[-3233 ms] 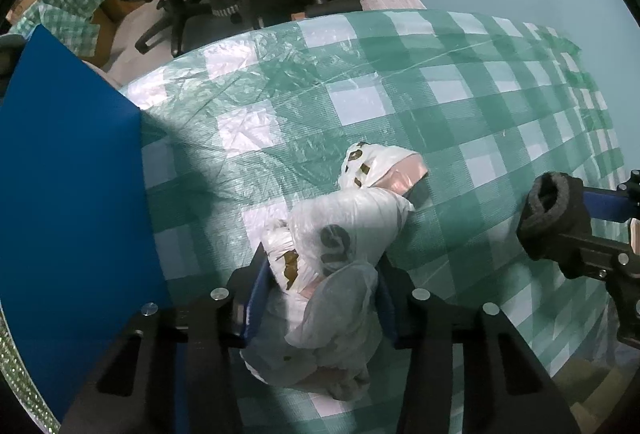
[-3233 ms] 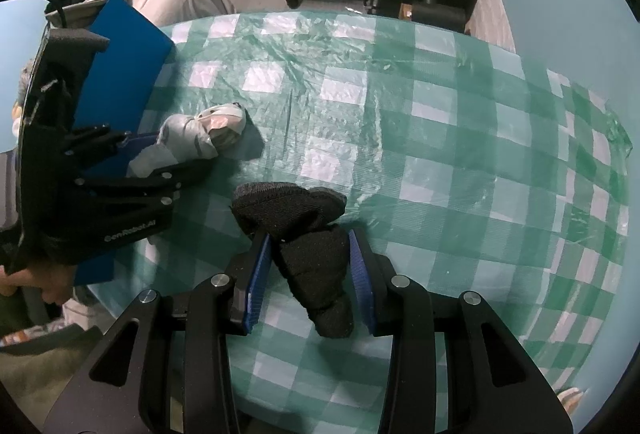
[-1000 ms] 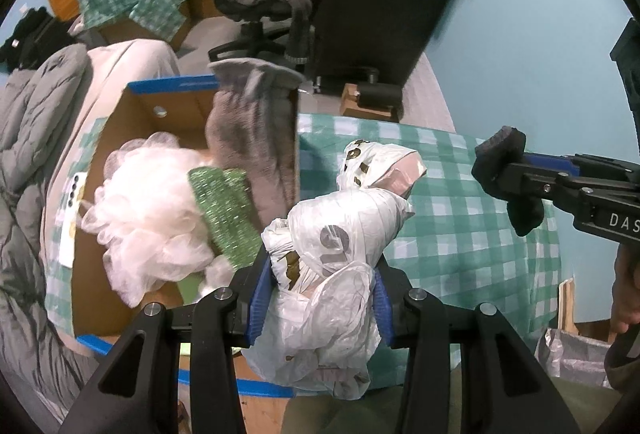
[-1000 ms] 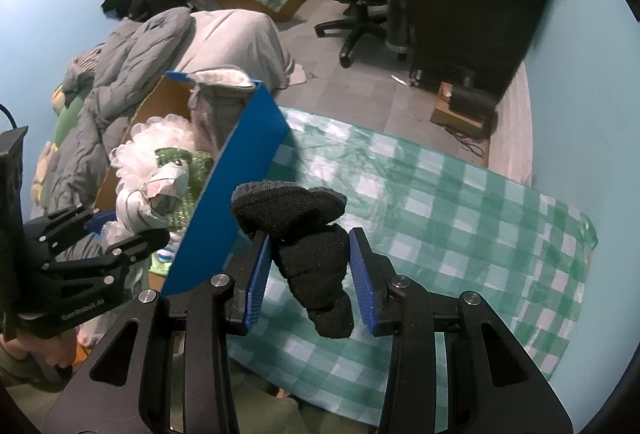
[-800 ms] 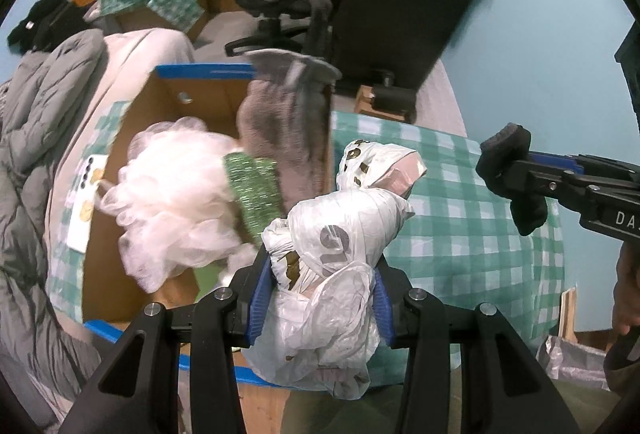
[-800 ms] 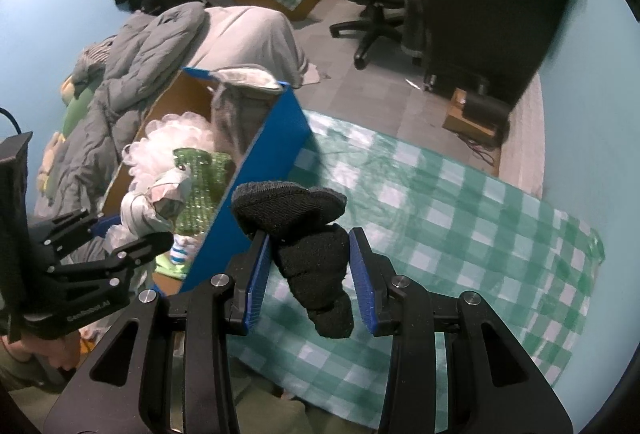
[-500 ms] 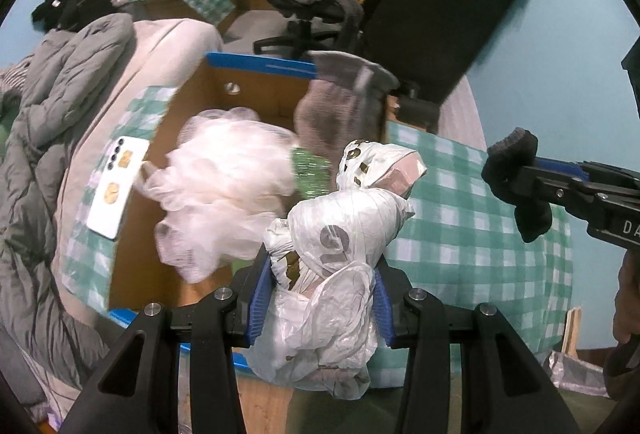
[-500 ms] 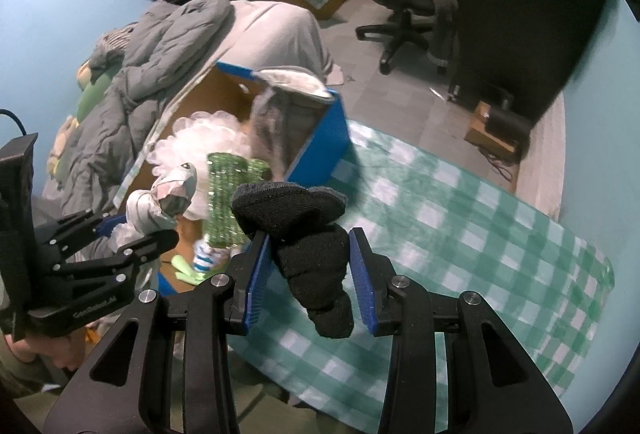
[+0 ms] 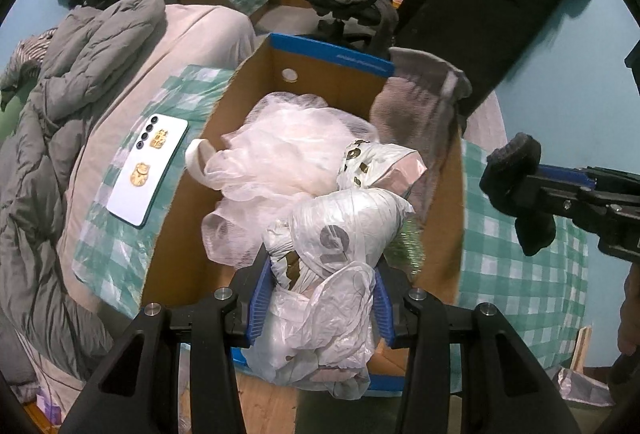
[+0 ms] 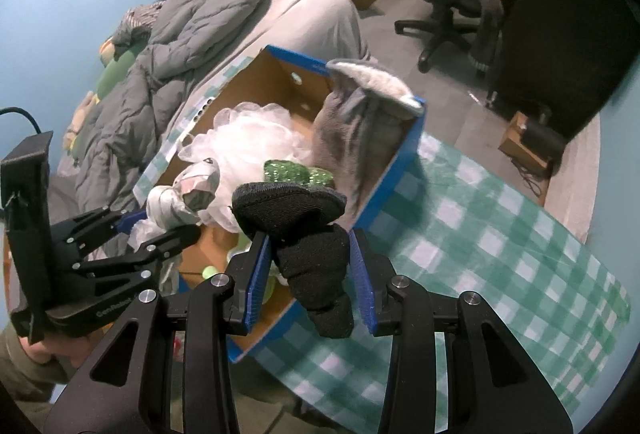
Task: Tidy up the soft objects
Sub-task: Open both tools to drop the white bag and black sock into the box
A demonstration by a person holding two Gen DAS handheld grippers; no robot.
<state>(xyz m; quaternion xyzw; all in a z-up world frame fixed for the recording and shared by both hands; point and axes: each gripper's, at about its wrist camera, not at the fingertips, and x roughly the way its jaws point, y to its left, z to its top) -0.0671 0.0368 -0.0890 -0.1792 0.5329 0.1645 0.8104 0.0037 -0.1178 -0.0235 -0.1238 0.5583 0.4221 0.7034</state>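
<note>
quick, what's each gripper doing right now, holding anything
Left gripper: closed on the crumpled white plastic bag.
Right gripper: closed on the black sock.

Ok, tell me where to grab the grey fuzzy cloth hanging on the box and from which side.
Grip the grey cloth at its folded top, where it drapes over the cardboard box corner. Come from above, jaws straddling the fold: that ridge stands clear of the white mesh pouf, while the lower part hangs flat against the inner wall.
</note>
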